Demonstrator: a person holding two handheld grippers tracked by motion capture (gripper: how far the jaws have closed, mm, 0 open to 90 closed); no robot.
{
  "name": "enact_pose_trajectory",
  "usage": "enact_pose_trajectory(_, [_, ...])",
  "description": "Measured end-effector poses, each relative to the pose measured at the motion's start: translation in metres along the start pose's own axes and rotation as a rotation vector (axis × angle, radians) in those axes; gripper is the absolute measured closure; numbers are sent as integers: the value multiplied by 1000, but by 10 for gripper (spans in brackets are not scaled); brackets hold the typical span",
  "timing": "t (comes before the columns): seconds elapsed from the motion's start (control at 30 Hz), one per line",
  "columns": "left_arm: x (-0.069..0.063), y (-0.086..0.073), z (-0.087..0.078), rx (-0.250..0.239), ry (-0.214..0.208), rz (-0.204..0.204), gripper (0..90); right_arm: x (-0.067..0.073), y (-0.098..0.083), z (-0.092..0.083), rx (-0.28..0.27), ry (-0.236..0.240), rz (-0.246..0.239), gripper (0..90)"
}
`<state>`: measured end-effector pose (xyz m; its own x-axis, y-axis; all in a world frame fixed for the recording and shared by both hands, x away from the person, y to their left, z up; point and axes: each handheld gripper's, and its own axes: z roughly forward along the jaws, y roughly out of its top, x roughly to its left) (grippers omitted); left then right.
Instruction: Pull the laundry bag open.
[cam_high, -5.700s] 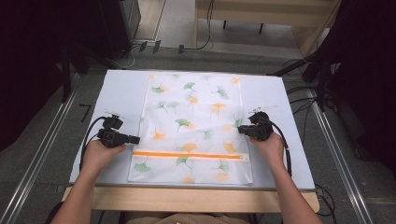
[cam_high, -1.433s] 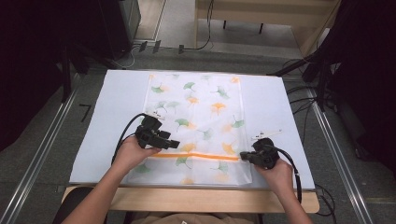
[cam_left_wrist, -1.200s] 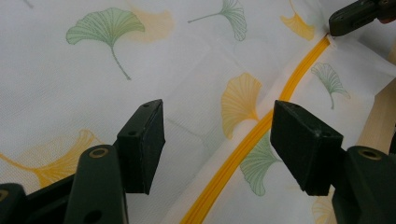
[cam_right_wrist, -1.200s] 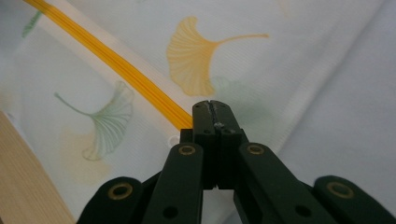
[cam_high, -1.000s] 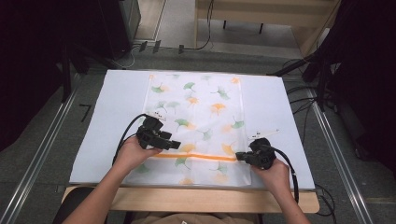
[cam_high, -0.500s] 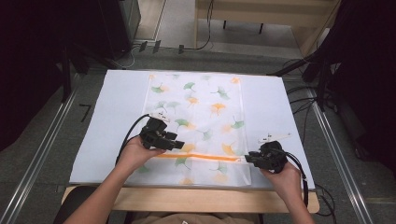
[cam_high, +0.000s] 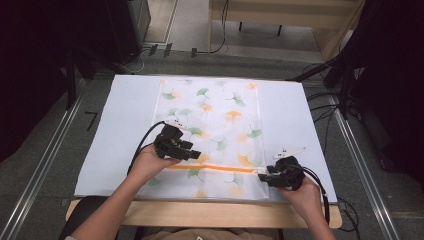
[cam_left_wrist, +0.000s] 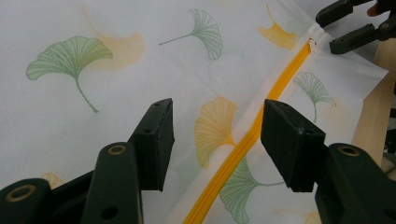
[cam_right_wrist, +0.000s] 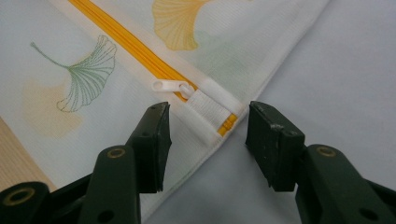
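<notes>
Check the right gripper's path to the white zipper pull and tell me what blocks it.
Nothing visible does. The right gripper, its jaws just opened, has nothing between them; the zipper pull lies flat just ahead at the end of the orange zipper of the mesh bag.

A mesh bag (cam_high: 212, 135) lies flat on a mat (cam_high: 120, 130) that covers the counter (cam_high: 210, 212). Its zipper (cam_high: 215, 169) crosses the near part. The left tongs (cam_high: 192, 152) sit above the zipper's left half; the right tongs (cam_high: 264, 176) sit at the zipper's right end, beside the pull tab (cam_right_wrist: 172, 87).

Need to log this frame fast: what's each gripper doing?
Left gripper: open over the zipper, holding nothing.
Right gripper: jaws just opened, off the zipper pull.
</notes>
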<state>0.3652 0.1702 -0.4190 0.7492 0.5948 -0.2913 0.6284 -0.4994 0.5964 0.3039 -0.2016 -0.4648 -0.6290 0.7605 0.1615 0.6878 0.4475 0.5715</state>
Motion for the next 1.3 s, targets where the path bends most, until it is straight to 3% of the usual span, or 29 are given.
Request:
enact_pose_trajectory(0.23, [-2,0,1,1,-6,-8,459,7,1,3,1,-75,-64,631])
enact_pose_trajectory(0.47, [-4,2,3,5,-31,-23,491,12,4,4,11,-98,-77,738])
enact_pose_trajectory(0.53, [-5,2,4,2,-30,-19,501,13,5,5,10,-95,-84,765])
enact_pose_trajectory(0.77, [-14,3,9,-6,-50,14,562,8,10,5,34,-44,-23,852])
enact_pose_trajectory(0.93, [-20,5,13,-12,-96,5,638,2,12,2,31,14,24,857])
enact_pose_trajectory(1.3, [-34,7,24,-36,-105,35,529,3,18,-19,-48,43,46,856])
